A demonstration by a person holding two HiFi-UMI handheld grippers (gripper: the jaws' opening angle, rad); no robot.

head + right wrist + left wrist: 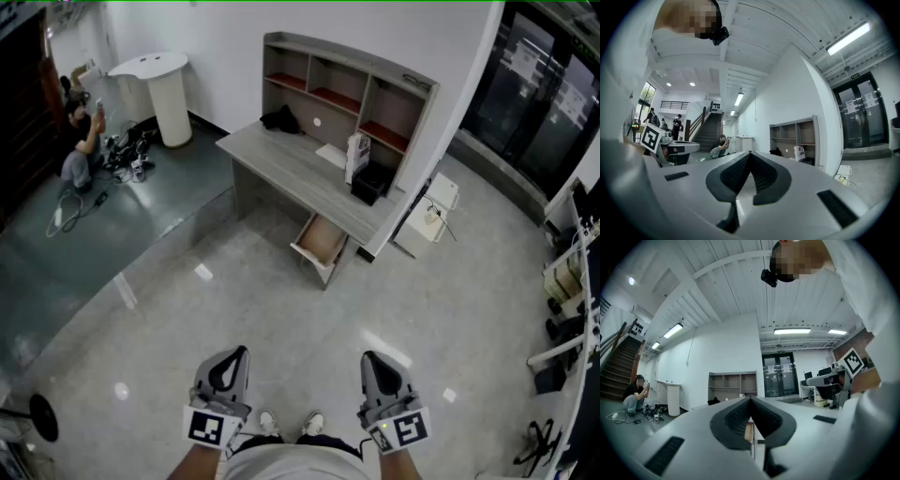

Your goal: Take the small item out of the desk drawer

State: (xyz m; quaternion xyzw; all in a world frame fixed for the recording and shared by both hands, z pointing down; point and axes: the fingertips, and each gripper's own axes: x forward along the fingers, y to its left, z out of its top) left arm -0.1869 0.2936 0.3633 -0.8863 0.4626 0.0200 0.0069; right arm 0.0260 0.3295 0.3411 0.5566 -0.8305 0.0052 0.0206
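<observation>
Person stands on the pale floor well apart from the desk (281, 161), w/ both grippers held low in front of the body, just above the shoes (291, 424).

L gripper (238, 352): claw closed, ribbed pads (736, 417) meeting at the tips, nothing between them. R gripper (371, 357): same, pads (761, 174) pressed together at the tip, nothing gripped. Both point fwd toward the desk, side by side, not touching each other.

Desk is grey, set against the white wall, w/ a hutch (349, 86) of open cubbies along its back edge. Desk drawer (322, 244) is pulled out under the desktop near the end by the wall corner, wood-coloured inside showing. Small item: too far and too small to make out in the drawer from any view.

On the desktop: a black box (371, 182) at that same end, a white bag (357, 156) upright just beside it, a white sheet (331, 154) near the bag, and a dark bundle (280, 119) further along by the hutch. A white box (427, 214) sits on the floor past the desk's end.

Far side of the room, a 2nd person (81, 150) crouches on the dark floor among cables, near a white pedestal table (161, 92).
</observation>
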